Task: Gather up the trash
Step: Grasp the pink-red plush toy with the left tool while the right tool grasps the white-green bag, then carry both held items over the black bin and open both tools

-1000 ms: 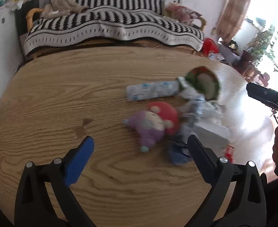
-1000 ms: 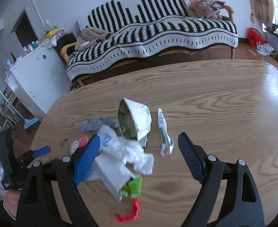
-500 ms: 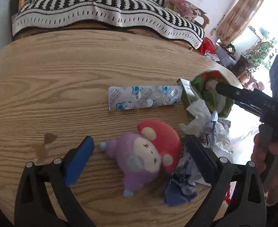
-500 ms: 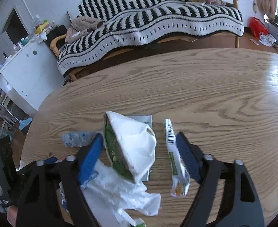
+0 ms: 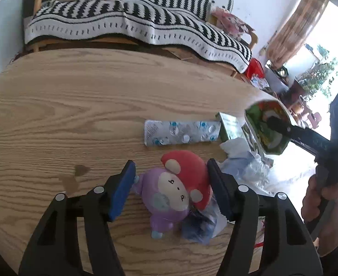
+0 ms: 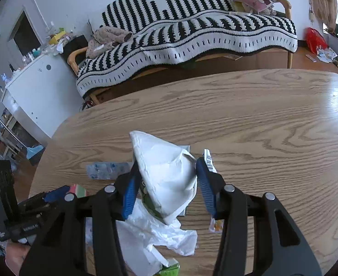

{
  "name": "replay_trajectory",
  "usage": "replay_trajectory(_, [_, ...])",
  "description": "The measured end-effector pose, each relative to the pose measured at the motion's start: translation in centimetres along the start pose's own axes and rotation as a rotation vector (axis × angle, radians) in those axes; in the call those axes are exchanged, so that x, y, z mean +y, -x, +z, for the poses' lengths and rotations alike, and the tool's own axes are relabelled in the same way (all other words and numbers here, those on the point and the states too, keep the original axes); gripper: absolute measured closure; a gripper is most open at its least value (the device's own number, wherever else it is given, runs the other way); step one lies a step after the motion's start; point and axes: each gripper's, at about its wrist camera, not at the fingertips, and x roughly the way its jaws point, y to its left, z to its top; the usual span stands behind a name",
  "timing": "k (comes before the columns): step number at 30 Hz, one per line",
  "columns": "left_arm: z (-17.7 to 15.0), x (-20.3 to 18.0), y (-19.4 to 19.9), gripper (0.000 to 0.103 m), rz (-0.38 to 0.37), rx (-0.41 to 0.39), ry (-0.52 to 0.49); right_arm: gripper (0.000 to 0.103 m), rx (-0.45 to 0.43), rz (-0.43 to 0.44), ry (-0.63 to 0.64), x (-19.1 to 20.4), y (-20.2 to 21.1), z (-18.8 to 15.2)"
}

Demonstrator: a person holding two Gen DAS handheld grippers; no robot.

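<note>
My left gripper (image 5: 171, 191) is shut on a purple plush toy with a red hood (image 5: 178, 188) that lies on the wooden table (image 5: 77, 105). My right gripper (image 6: 165, 184) is shut on a white snack bag with a green inside (image 6: 166, 177); the bag also shows in the left wrist view (image 5: 267, 126), held at the table's right edge. Crumpled white plastic (image 6: 150, 234) lies under the bag. A silver blister pack (image 5: 182, 132) and a small green box (image 5: 230, 130) lie behind the toy. A thin barcode wrapper (image 6: 209, 161) lies beside the right finger.
A crumpled blue wrapper (image 5: 199, 227) lies at the toy's right. A sofa with a striped black-and-white blanket (image 6: 192, 34) stands behind the table. A white cabinet (image 6: 38, 87) stands at the left. A dark stain (image 5: 77, 172) marks the table.
Both grippers have moved forward and closed. The left closed around the plush toy. The right closed around the white snack bag.
</note>
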Motion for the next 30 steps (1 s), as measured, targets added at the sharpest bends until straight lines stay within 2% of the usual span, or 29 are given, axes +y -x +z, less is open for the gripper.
replay_trajectory(8, [0.3,-1.7,2.4,0.045,0.023,-0.051,-0.006,0.055,-0.049,0.005,-0.001,-0.8,4.4,-0.6])
replay_trajectory(11, [0.3,-3.4,3.0,0.045,0.023,-0.064,-0.033,0.055,-0.076,-0.01,-0.009,-2.1,7.6,-1.1])
replay_trajectory(14, [0.1,-7.3,3.5,0.045,-0.005,-0.068,-0.1,0.055,-0.122,-0.055,-0.022,-4.5,12.5,-2.2])
replay_trajectory(17, [-0.5,-12.7,3.8,0.045,-0.043,-0.066,-0.201,0.055,-0.141,-0.123,-0.023,-7.4,16.8,-4.0])
replay_trajectory(20, [-1.6,-18.2,4.0,0.045,-0.129,-0.058,-0.26,0.055,-0.16,-0.217,-0.05,-11.7,22.2,-6.7])
replay_trajectory(27, [-6.6,-33.8,3.6,0.045,-0.323,-0.003,-0.42,0.055,-0.185,-0.455,-0.177,-22.9,35.6,-15.9])
replay_trajectory(28, [-7.8,-36.4,3.5,0.057,-0.359,0.012,-0.451,0.055,-0.186,-0.484,-0.198,-24.2,37.4,-17.5])
replay_trajectory(30, [-10.5,-41.5,3.3,0.06,-0.42,0.05,-0.51,0.055,-0.191,-0.539,-0.241,-26.5,40.6,-20.6])
